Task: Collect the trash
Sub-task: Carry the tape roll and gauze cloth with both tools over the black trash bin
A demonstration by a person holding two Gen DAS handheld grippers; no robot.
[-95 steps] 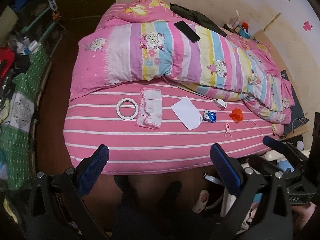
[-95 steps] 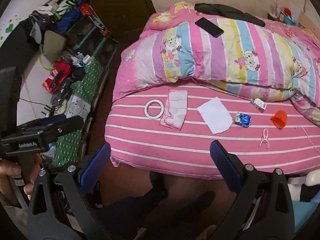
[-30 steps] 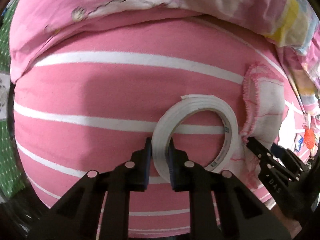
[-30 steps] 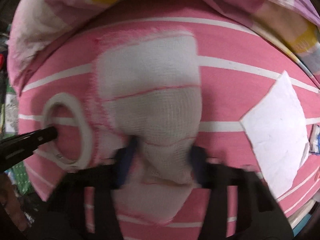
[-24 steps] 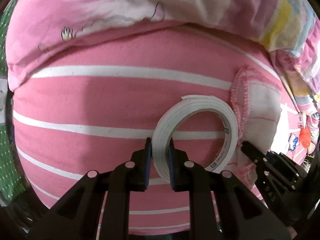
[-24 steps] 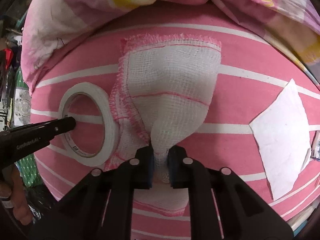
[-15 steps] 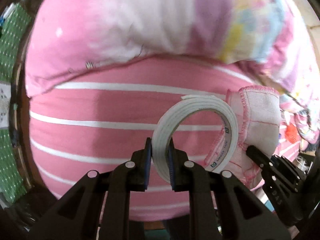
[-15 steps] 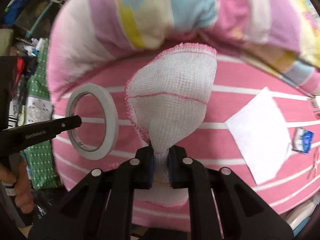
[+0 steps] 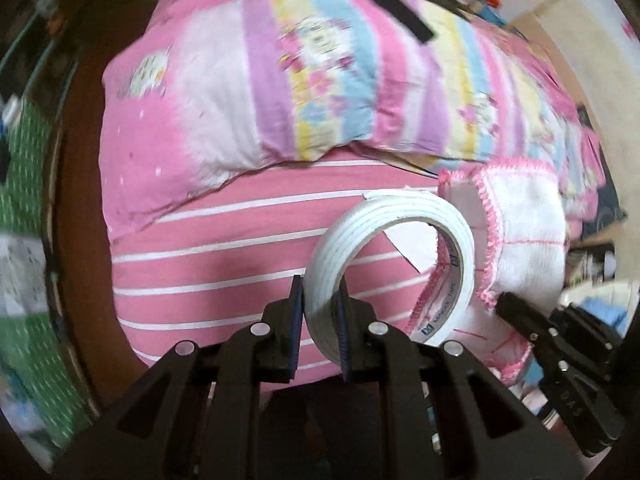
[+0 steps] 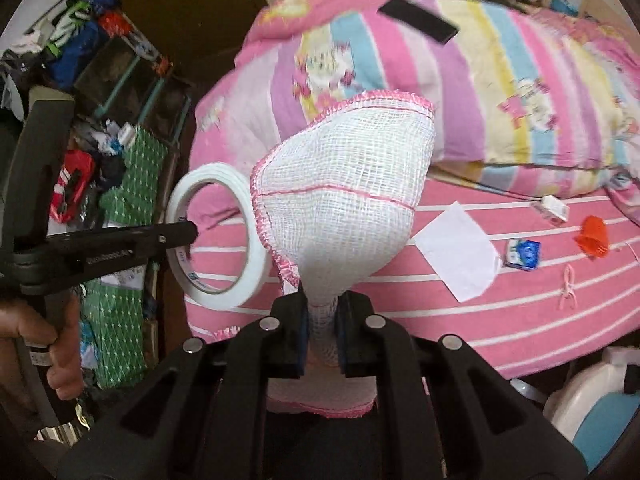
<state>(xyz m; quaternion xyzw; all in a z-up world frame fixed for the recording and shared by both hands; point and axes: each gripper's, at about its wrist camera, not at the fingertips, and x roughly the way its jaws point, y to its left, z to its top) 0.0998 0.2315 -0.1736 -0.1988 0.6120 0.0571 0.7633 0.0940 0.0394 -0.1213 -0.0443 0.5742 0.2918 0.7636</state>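
Above the pink bed (image 10: 460, 320), only the right view shows paper (image 10: 456, 256) and small scraps. Left gripper (image 9: 318, 312) pinches white tape roll (image 9: 384, 248); right gripper (image 10: 322, 320) pinches netted white cloth (image 10: 344, 200).

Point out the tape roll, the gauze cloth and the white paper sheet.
tape roll (image 9: 332, 264), left wrist view, on its ribbed outer band above the jaws.
gauze cloth (image 10: 348, 200), right wrist view, on its mesh middle.
white paper sheet (image 10: 456, 252), right wrist view, on its centre.
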